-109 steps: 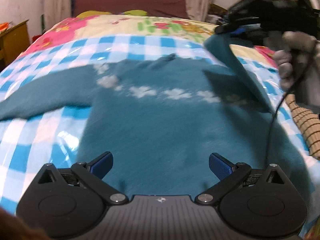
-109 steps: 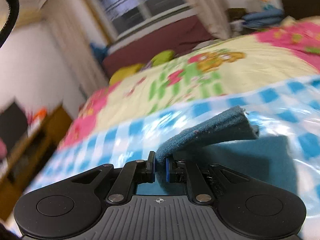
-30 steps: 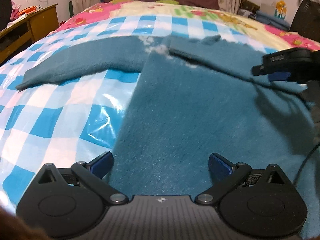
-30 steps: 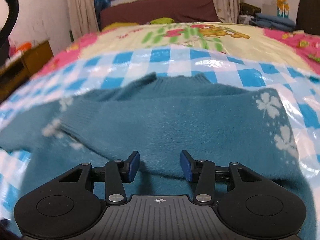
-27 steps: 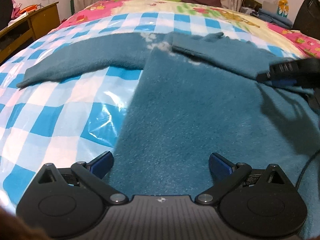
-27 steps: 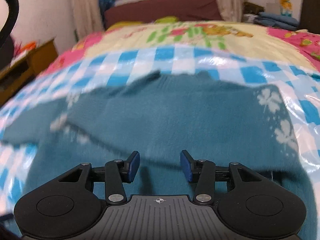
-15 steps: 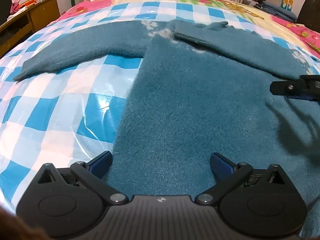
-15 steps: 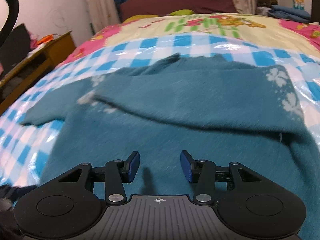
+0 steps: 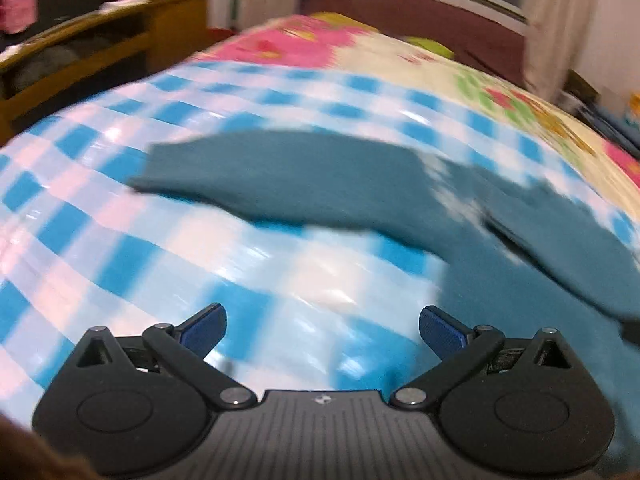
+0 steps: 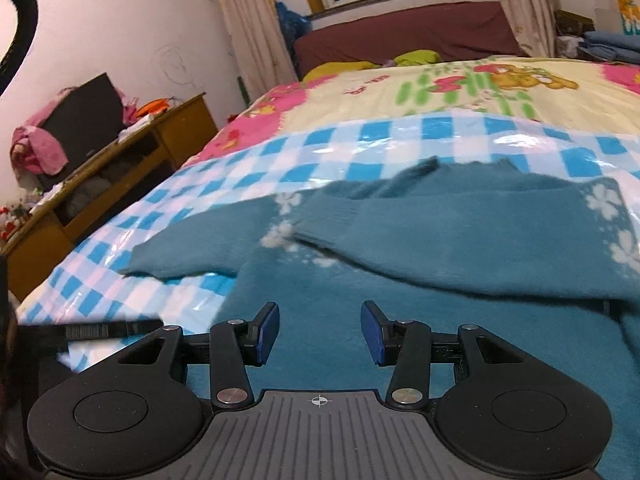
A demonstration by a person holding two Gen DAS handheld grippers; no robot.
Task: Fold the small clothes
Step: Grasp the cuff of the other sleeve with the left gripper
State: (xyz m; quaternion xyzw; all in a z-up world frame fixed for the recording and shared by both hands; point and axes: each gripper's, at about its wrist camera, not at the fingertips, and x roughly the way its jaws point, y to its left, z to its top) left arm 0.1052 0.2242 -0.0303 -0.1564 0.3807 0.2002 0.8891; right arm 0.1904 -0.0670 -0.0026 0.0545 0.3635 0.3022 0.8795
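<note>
Right wrist view shows the teal knitted sweater with small white flowers (image 10: 460, 280) lying flat on the glossy blue and white checked plastic sheet (image 10: 360, 148) that covers the bed. One sleeve of the sweater (image 10: 460, 236) is folded across the chest, with its ribbed cuff ending near the white flowers at the left. The other sleeve (image 10: 200, 240) lies stretched out to the left over the checked sheet. The right gripper (image 10: 319, 332) hangs above the lower body of the sweater; its jaws stand apart and nothing is between the blue pads (image 10: 267, 332). At the left edge of this view a black part of the other tool is visible, low over the sheet.

Left wrist view is blurred. The left gripper (image 9: 322, 330) is over the checked sheet, just beside the left edge of the sweater (image 9: 540, 280), and its jaws are wide apart with nothing between them. The stretched sleeve (image 9: 280, 180) lies ahead of it, well apart from the fingers.

Behind the sheet there is a flowered quilt in pink, yellow and green (image 10: 460, 84), and a wooden desk (image 10: 132, 168) stands to the left of the bed.
</note>
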